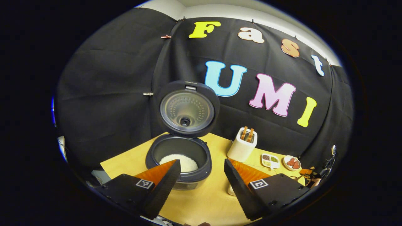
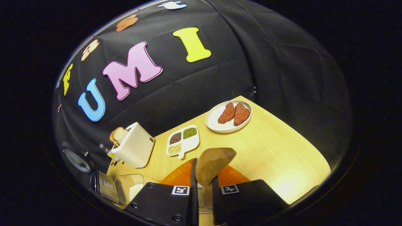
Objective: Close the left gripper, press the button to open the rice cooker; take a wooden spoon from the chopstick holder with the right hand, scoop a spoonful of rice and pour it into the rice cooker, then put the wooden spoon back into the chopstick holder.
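Note:
The dark rice cooker (image 1: 179, 157) stands open, its lid (image 1: 187, 108) upright, with white rice (image 1: 183, 162) in the pot. My left gripper (image 1: 202, 164) hovers open just in front of it, nothing between its fingers. My right gripper (image 2: 204, 172) is shut on the wooden spoon (image 2: 214, 161), whose bowl sticks up past the fingertips. Just below the fingers a bit of wire mesh (image 2: 201, 196) shows, probably the chopstick holder. Whether the spoon carries rice I cannot tell. In the left gripper view the right gripper (image 1: 309, 174) and a hand appear at the far right.
On the wooden table (image 2: 276, 147) stand a white toaster (image 2: 135, 149) with bread, a divided dish of beans (image 2: 183, 141) and a plate with two meat pieces (image 2: 229, 116). A clear container holding rice (image 2: 128, 188) sits near the cooker's lid (image 2: 77, 160).

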### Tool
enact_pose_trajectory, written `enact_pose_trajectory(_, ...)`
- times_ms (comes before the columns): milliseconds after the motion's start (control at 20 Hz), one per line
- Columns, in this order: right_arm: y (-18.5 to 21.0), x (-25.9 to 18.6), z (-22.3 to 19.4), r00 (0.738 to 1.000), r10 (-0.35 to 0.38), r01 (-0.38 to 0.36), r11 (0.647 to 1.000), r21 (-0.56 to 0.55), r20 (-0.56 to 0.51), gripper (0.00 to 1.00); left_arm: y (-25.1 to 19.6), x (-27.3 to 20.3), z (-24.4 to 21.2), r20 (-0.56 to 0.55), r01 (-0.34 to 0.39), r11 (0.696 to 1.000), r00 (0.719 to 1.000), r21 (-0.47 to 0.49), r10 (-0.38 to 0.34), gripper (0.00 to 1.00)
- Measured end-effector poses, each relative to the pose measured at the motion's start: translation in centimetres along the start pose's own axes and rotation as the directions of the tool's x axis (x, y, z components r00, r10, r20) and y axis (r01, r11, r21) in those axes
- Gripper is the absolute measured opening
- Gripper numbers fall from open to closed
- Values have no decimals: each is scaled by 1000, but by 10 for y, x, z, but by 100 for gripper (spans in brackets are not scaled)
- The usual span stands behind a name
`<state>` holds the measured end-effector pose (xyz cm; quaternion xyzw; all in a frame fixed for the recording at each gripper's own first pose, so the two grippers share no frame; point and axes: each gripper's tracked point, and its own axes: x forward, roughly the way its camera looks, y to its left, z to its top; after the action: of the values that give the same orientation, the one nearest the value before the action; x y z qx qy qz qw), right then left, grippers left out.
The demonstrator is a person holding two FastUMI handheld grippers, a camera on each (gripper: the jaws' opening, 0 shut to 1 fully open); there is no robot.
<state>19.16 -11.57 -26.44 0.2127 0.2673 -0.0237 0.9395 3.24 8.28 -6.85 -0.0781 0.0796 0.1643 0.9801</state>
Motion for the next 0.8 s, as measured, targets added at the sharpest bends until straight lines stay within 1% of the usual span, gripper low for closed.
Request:
enact_pose_trajectory(50, 0, -3, 5, 1000, 0, 1, 1000, -6, 18, 51, 5, 1, 12, 20, -4, 1000, 1000, -2, 4, 95)
enact_pose_trajectory(150, 0, -15, 8, 1000, -3, 3, 1000, -22, 28, 61, 11, 4, 41, 70, 3, 1000, 998, 7, -3, 95)
enact_pose_trajectory(200, 0, -23, 13, 999, -6, 8, 999, -32, 44, 55, 9, 10, 56, 93, 22, 999, 995, 30, -25, 95)
enact_pose_trajectory(250, -4, -33, 17, 998, -22, 26, 998, -51, 63, 77, 10, 17, 73, 118, 29, 997, 992, 69, -37, 96)
enact_pose_trajectory(300, -6, -39, 23, 996, -33, 39, 997, -72, 84, 99, 17, 26, 90, 136, 20, 994, 990, 105, -34, 96)
enact_pose_trajectory(400, 1, -62, 31, 993, -24, 41, 989, -143, 117, 98, 21, 41, 124, 168, 32, 992, 984, 125, -53, 95)
enact_pose_trajectory(450, 2, -73, 40, 988, -21, 50, 980, -192, 150, 99, 20, 47, 142, 186, 37, 991, 981, 126, -60, 95)
enact_pose_trajectory(600, 20, -110, 59, 972, 14, 67, 942, -330, 237, 98, 13, 71, 180, 201, 56, 992, 976, 112, -78, 94)
enact_pose_trajectory(700, 38, -133, 63, 964, 39, 64, 924, -376, 262, 98, 10, 91, 200, 192, 73, 994, 978, 77, -87, 94)
enact_pose_trajectory(800, 54, -151, 71, 954, 65, 54, 923, -382, 292, 99, 16, 116, 218, 184, 62, 997, 981, 41, -68, 94)
